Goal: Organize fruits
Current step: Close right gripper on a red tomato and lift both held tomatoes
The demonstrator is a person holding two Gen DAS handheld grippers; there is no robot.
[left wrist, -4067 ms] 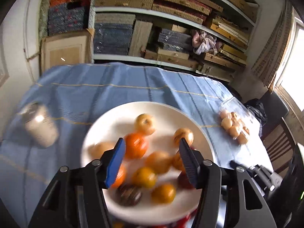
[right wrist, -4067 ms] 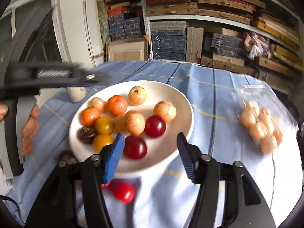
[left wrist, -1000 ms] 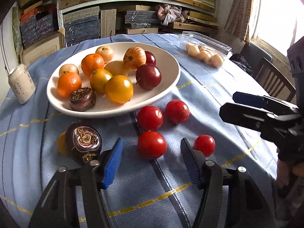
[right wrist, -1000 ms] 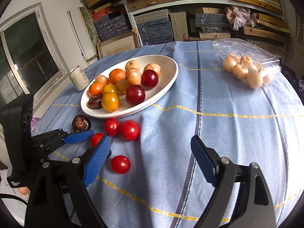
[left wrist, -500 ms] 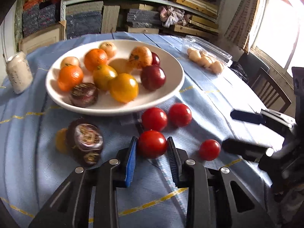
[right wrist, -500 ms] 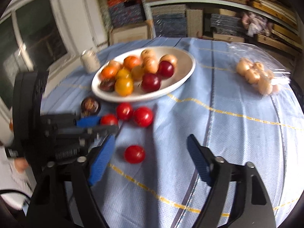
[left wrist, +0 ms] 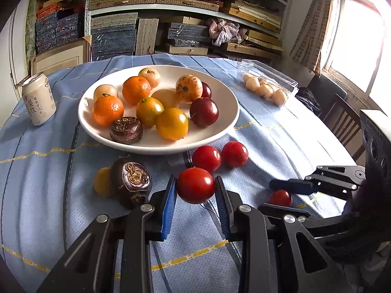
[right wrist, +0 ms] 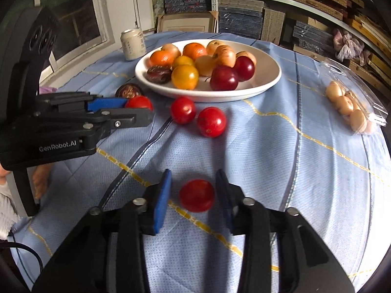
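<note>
Both grippers are now sitting closed-in around tomatoes, where a second ago their jaws were standing wide and short of the fruit. Going left to right: the left gripper (left wrist: 195,193) is pinching a large red tomato (left wrist: 195,185) between its blue pads, which are pressing on both flanks; that tomato is lying at about 6 o'clock from the white plate (left wrist: 229,102), just in front of two more loose tomatoes (left wrist: 220,157) and beside a dark purple fruit (left wrist: 130,179) at its 9 o'clock. The right gripper (right wrist: 193,195) has just been closing on a small tomato (right wrist: 197,195) lying well off at 5 o'clock from the plate; its far pad is looking to be against the skin, while a thin gap is still showing on the blue-pad side, so the grip is probably not yet firm. Doing this step well means squeezing only enough to hold, since ripe tomatoes are bruising easily, lifting straight up clear of the tablecloth (right wrist: 293,158), and carrying each over the rim to a bare patch of plate at 3 o'clock, keeping the two grippers from crossing paths and away from the piled fruit.
</note>
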